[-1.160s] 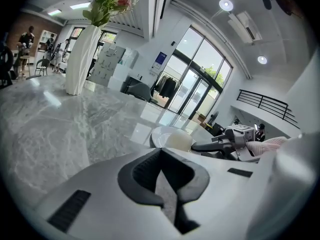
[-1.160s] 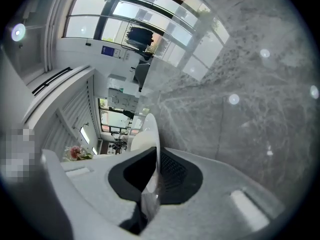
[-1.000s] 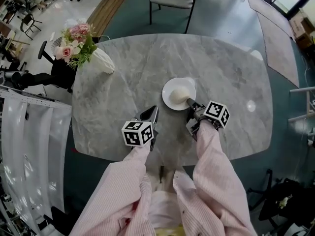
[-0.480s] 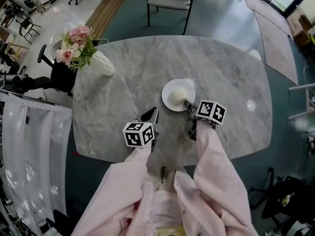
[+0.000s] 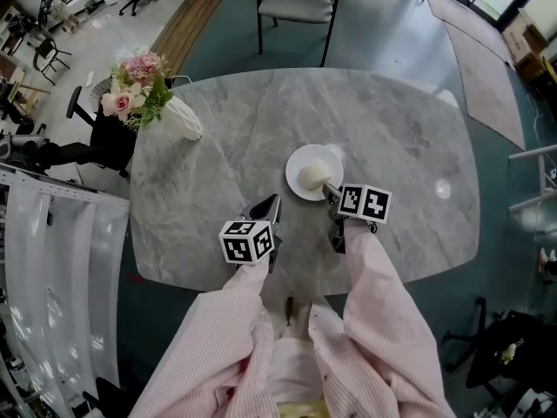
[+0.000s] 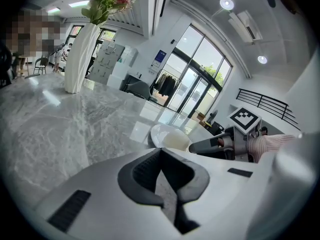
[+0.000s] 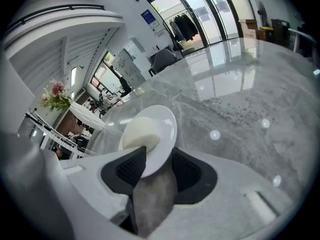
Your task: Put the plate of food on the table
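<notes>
A white plate with a pale round bun rests flat on the grey marble table. My right gripper is at its near rim. In the right gripper view the plate's rim and the bun lie between the jaws, which are opening, pads off the plate. My left gripper hovers left of the plate, shut and empty. In the left gripper view the plate and the right gripper show ahead.
A white vase of pink flowers lies toward the table's far left corner and shows in the left gripper view. A chair stands beyond the far edge. The near table edge runs just under my sleeves.
The right gripper's marker cube has shifted a little left and toward me. The plate stays in place on the table. The left gripper has hardly moved.
</notes>
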A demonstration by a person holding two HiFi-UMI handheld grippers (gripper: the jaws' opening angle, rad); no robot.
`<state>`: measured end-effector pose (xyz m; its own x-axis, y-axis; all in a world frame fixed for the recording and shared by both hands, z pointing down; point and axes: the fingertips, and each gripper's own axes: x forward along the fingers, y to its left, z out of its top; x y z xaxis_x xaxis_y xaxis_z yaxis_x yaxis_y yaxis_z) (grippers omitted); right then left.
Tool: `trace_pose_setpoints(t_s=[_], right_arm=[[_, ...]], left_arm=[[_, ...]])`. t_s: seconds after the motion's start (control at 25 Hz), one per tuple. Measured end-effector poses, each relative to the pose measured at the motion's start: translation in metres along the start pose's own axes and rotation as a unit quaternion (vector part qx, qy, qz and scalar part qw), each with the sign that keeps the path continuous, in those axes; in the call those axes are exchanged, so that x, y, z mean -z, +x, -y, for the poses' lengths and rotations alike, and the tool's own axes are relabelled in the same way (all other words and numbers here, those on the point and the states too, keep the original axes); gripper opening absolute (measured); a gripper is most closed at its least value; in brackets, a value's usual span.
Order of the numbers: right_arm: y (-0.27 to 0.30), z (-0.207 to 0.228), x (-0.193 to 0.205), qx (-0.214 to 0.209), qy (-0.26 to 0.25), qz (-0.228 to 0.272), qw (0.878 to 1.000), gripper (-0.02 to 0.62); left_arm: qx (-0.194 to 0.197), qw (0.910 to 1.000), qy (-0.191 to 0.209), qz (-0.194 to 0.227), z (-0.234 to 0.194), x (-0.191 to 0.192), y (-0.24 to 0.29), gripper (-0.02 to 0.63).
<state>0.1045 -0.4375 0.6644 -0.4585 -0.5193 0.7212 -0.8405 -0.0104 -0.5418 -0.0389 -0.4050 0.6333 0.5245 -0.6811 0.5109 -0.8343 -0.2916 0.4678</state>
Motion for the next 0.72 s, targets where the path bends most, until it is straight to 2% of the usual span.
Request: trace_pose_setpoints(t_s=[0.28,0.44,0.6,0.72], right_arm=[[-0.006,0.005,0.003,0.013,-0.003,0.006,1.0,0.147],[-0.01,0.004,0.005,0.004,-0.003,0.007,1.0,0.147],[-0.023,0.004,0.006,0.017,-0.04,0.016,0.999,0.124],[-0.035,-0.003,0.006,0.008,-0.067,0.03,0.997,0.105]], left_arm=[[0.003,1.0,0.003,0.005,0.004,-0.001,-0.003,-0.005],[0.007,0.9999,0.009,0.009,0.008,-0.003,-0.007,-0.005],[0.014,0.9996,0.018,0.019,0.015,-0.006,-0.017,-0.005],[0.019,0.999,0.028,0.03,0.021,-0.013,-0.026,-0.005]])
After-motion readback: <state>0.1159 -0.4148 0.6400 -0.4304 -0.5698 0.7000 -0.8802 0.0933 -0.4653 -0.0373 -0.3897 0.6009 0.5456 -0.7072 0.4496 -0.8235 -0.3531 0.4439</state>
